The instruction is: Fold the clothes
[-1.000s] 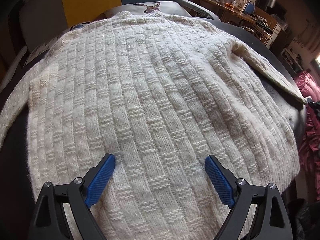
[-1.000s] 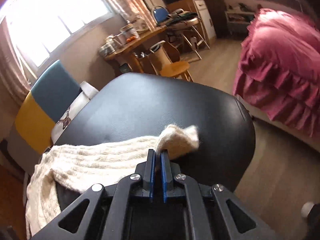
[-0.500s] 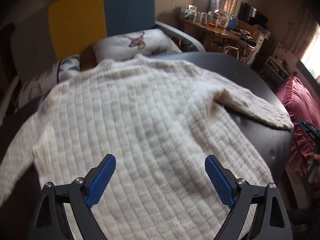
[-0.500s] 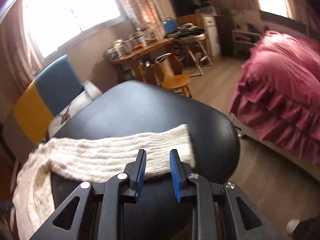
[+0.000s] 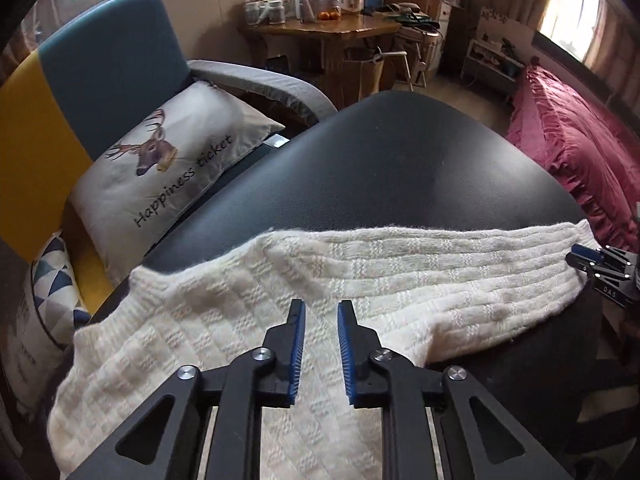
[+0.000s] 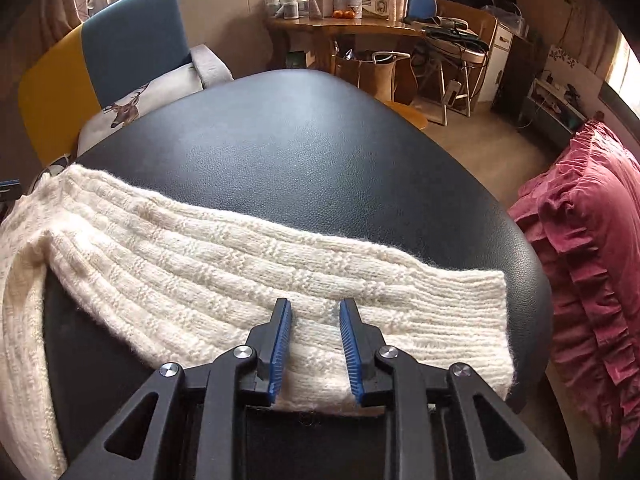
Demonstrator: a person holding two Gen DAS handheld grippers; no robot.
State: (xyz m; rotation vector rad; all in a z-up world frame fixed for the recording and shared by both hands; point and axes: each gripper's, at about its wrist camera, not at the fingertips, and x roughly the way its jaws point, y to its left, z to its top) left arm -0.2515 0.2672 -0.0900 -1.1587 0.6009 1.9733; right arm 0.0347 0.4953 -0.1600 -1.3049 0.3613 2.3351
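At the far left a yellow and blue armchair (image 5: pixel 80 80) holds a deer-print cushion (image 5: pixel 168 168) reading "Happiness ticket"; a triangle-patterned cushion (image 5: pixel 52 292) below it is partly cut off by the frame edge. My left gripper (image 5: pixel 321 312) hovers just over the cream knit sweater (image 5: pixel 224 344), its jaws narrowly parted with nothing between them. The sweater's body runs out of view under the gripper, so I cannot see its hem. Its sleeve (image 6: pixel 280 276) stretches rightward across the black padded surface (image 6: pixel 304 148). My right gripper (image 6: pixel 315 310) sits over the cuff end, jaws narrowly apart, empty; its frame hides the sleeve's near edge. Behind stands a cluttered wooden table (image 6: pixel 344 32), and at the right a magenta ruffled bedspread (image 6: pixel 592 248).
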